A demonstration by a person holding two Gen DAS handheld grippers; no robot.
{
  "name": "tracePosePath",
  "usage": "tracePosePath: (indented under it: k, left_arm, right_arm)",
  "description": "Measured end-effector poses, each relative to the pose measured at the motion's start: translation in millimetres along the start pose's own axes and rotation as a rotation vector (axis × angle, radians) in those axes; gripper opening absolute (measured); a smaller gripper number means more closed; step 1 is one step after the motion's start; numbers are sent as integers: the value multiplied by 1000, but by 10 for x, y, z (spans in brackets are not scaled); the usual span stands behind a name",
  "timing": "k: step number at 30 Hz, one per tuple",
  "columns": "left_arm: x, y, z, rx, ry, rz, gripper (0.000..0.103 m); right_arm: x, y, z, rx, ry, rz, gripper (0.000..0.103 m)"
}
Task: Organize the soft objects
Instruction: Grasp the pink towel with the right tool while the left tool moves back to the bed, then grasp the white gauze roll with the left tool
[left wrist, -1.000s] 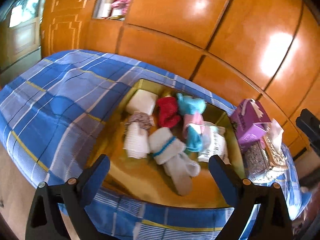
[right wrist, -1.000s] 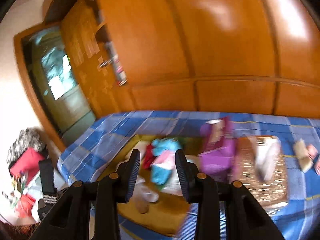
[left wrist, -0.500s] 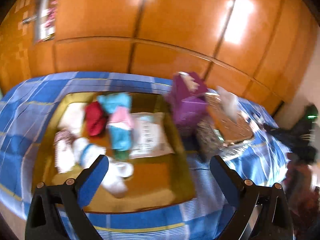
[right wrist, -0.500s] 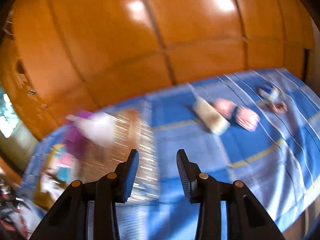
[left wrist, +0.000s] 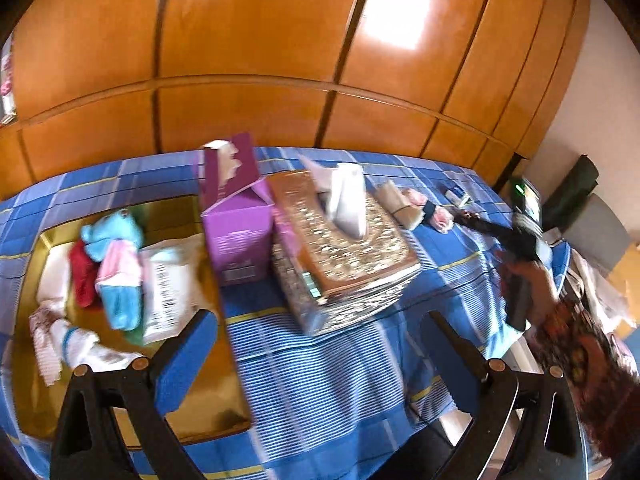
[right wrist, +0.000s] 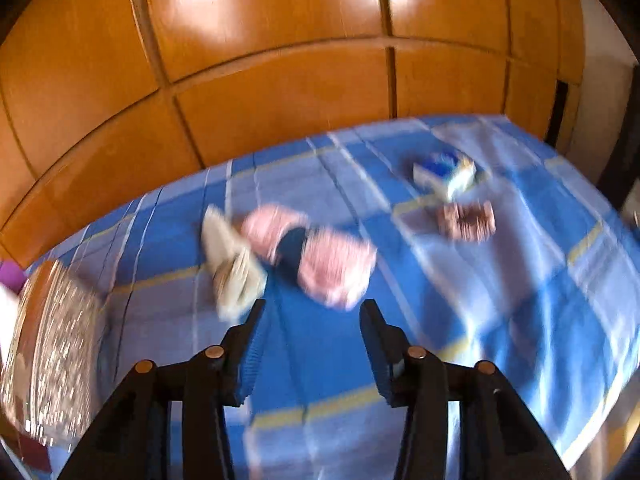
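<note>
Socks (right wrist: 308, 258), pink roll banded dark blue, lie on blue plaid bedspread (right wrist: 500, 300), long axis running upper-left to lower-right, just beyond right gripper (right wrist: 310, 320); jaws apart, just been opening, nothing between.

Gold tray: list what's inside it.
The gold tray holds rolled socks: turquoise, red, white, plus a printed packet. Anything beneath the pile is covered.

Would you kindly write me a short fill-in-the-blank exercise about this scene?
1. The socks lie piled in a golden ____.
2. The purple box stands beside a glittery tissue ____.
3. The bedspread is checked mostly in ____.
4. Nothing sits between the right gripper fingers, which are ____.

Missing words: tray; box; blue; open
</note>
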State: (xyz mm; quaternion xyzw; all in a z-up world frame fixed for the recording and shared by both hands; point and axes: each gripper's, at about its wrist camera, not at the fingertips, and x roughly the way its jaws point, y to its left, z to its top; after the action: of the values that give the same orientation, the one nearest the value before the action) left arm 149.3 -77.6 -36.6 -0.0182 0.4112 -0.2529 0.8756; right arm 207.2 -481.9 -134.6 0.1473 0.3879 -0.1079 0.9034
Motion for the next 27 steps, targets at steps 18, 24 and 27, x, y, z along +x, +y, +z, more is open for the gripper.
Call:
tracePosePath:
  k: [18, 24, 27]
  left_arm:
    - [336, -603, 335, 88, 49, -14, 102]
    - [411, -797, 582, 74, 47, -35, 102]
    - [435, -887, 675, 69, 44, -47, 102]
  right_arm:
    - [996, 152, 380, -208, 158, 67, 62]
    - [1064, 225, 340, -300, 162, 31, 63]
    - [1121, 201, 377, -300, 196, 46, 63]
